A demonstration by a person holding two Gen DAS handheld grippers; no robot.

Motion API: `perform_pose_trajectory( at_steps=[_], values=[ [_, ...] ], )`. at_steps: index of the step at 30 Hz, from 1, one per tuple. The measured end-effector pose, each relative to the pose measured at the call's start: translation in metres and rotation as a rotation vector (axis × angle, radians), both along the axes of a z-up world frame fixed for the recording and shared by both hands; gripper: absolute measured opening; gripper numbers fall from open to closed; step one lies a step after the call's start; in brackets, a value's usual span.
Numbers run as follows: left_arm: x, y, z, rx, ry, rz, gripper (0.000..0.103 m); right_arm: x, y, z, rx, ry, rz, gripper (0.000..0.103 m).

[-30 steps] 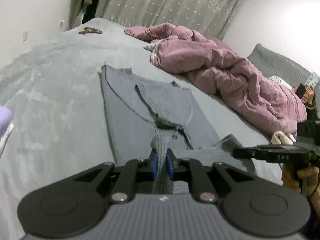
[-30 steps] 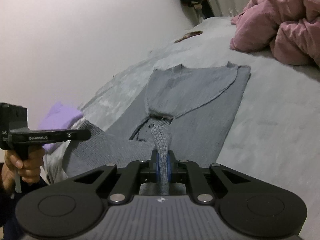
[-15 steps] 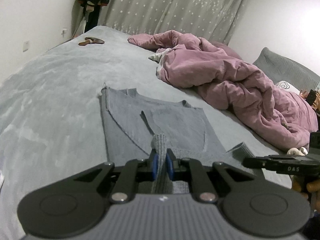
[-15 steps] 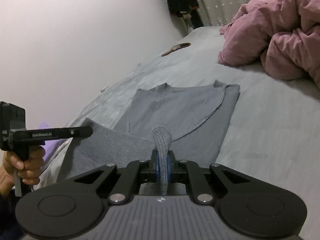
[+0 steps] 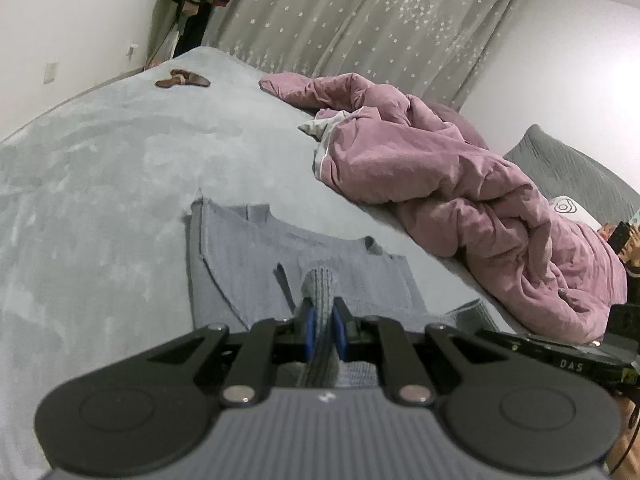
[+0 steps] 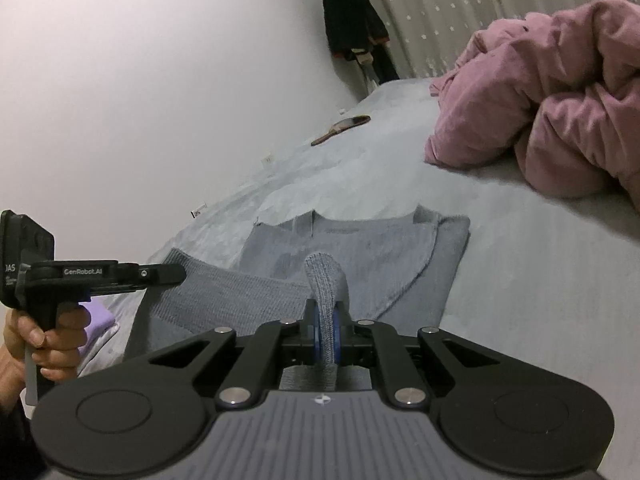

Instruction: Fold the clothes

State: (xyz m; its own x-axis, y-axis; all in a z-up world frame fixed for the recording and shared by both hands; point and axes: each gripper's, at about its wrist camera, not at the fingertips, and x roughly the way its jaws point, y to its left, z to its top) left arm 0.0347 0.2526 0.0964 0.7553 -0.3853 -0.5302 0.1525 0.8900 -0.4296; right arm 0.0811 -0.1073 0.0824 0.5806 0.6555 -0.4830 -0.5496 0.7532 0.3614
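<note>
Both grippers had carried the grey sweater's hem farther over its body on the bed. Left gripper jaws were clamped on the knit; right gripper too.

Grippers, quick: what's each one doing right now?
Left gripper: shut on grey knitted sweater.
Right gripper: shut on the same sweater.

We saw dim, cool indoor light, soft shadows, slight blur throughout, and strong fisheye bending with dark corners.
</note>
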Motion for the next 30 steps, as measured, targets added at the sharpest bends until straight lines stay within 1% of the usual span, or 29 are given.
perform_pose_trajectory(
  at_steps=[7,17,25,30],
  values=[
    [0.02,0.001,0.004,0.02,-0.012,0.008,0.01,0.021,0.005,0.001,0.002,-0.01,-0.004,0.009],
    [0.062,0.003,0.006,0.059,-0.016,0.033,0.01,0.055,0.012,0.003,0.004,-0.022,-0.022,0.009],
    [0.098,0.004,-0.003,0.115,0.028,0.054,0.01,0.085,0.023,-0.002,-0.013,-0.005,-0.035,0.009],
    [0.117,0.001,-0.008,0.148,0.037,0.044,0.01,0.098,0.025,-0.009,-0.024,0.005,-0.055,0.009]
  ],
)
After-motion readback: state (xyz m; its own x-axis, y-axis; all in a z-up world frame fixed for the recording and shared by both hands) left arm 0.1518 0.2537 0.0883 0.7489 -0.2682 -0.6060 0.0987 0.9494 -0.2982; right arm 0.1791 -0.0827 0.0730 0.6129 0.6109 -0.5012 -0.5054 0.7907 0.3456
